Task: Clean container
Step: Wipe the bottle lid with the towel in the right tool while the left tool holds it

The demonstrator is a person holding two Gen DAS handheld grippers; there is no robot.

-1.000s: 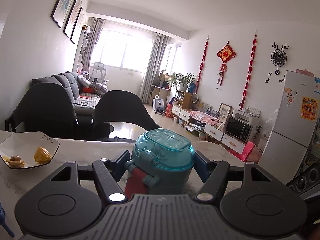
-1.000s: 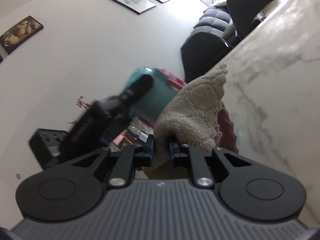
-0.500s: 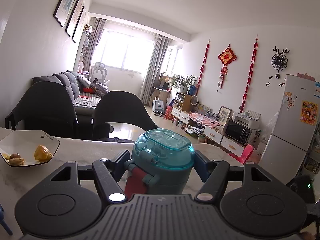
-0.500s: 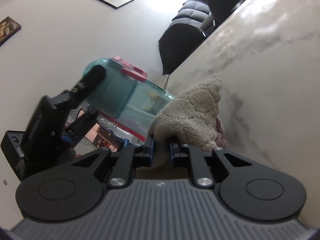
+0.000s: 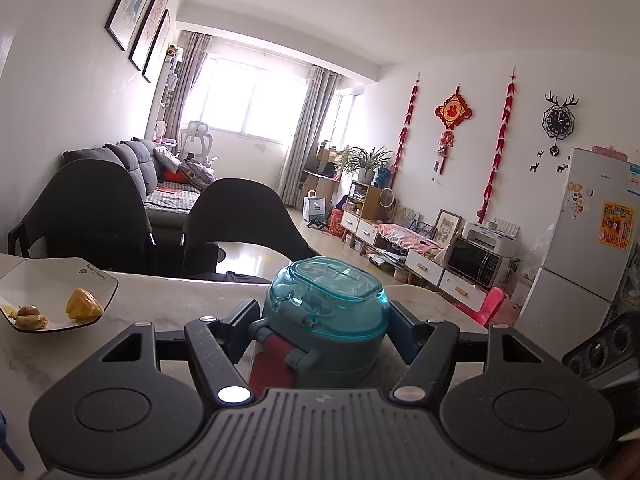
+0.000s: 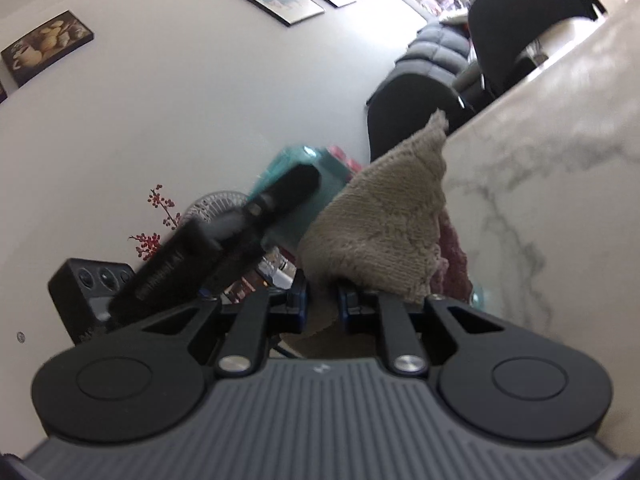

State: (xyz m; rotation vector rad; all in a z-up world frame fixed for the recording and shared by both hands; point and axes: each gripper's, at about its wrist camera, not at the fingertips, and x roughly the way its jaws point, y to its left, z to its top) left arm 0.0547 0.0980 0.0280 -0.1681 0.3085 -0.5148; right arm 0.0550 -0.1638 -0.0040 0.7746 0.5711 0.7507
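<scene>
left wrist view: you have the teal container clamped between the jaws of the left gripper, one finger on each flank of its body just under the domed lid, so it stands upright on the marble table and cannot spin or slide when it gets rubbed. the red strap hangs on the side nearest your palm, between the two fingers. off to the left of the jaws, well apart, a plate with food scraps sits out of the way.

in the right wrist view the right gripper is pinched shut on the lower edge of a beige cloth, which fans out ahead of the fingertips like a pad; holding it by the edge leaves the broad face free for wiping. a pink layer shows behind it. the container lies just beyond the jaws and to their left, partly hidden by the left gripper's dark finger and by the cloth. whether the cloth is actually touching the container's wall you cannot tell from here. the picture is rolled, so the table stands up along the right.
</scene>
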